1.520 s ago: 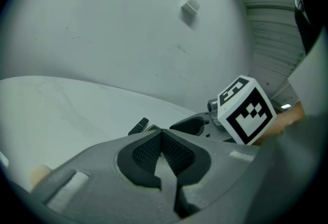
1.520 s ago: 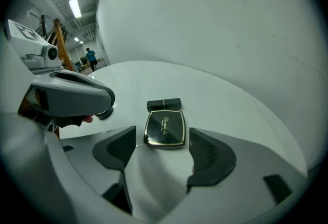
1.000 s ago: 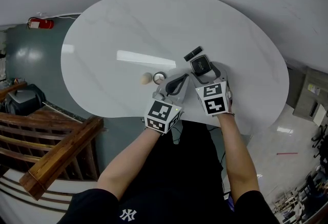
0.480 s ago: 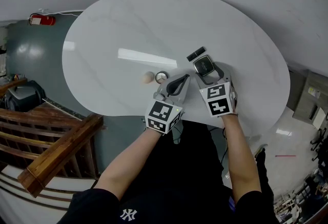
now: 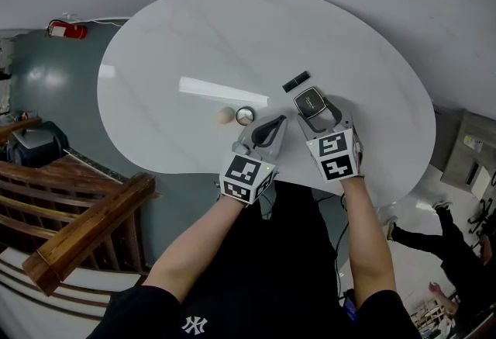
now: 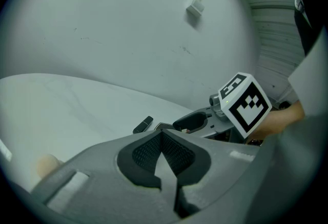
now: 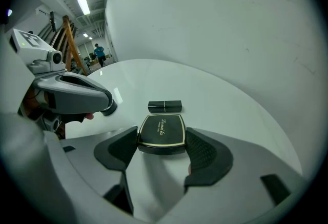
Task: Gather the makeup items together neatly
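Your right gripper has just been closing; its pads sit snug on the flat black compact (rounded square, glossy, gold-rimmed) on the white counter. The black lipstick tube lies just beyond, long axis crosswise. Left gripper is pinched closed, empty.

Lipstick lies just behind the compact; jar and sponge left

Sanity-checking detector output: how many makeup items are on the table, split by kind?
black compact: 1
black lipstick tube: 1
small round pot: 1
beige sponge: 1
Total: 4
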Demonstrator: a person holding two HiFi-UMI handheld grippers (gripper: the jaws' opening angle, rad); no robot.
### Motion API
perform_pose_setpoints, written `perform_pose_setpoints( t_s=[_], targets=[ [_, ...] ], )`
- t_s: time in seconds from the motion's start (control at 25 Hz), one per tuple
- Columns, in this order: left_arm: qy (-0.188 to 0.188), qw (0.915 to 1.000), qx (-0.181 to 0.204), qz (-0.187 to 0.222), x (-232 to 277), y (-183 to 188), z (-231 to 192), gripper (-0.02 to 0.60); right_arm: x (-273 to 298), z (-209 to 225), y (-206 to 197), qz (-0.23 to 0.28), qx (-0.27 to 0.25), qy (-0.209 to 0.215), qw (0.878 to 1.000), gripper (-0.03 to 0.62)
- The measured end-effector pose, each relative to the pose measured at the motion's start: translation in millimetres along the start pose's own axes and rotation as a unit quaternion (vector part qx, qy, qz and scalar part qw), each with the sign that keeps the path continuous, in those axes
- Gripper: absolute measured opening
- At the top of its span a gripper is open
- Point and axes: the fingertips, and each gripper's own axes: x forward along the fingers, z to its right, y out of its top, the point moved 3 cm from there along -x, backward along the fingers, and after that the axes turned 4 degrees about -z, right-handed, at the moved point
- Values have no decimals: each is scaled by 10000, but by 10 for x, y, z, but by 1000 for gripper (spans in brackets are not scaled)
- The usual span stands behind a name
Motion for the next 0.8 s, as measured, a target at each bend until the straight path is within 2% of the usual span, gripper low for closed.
perform_pose_setpoints(
  t_s=[0.2, 0.4, 0.8],
  targets=[
    [120, 9999, -35, 64, -63, 1, 30, 8, -121, -28, 32, 162, -70, 119, 9998, 307],
    [249, 9994, -150, 201, -195, 22, 58, 8, -236, -91, 87, 294, -371, 228, 9986, 307],
    [298, 9985, -90, 461, -565, -39, 83, 8, -445, -465, 176, 527, -667, 195, 9962, 305]
  ],
)
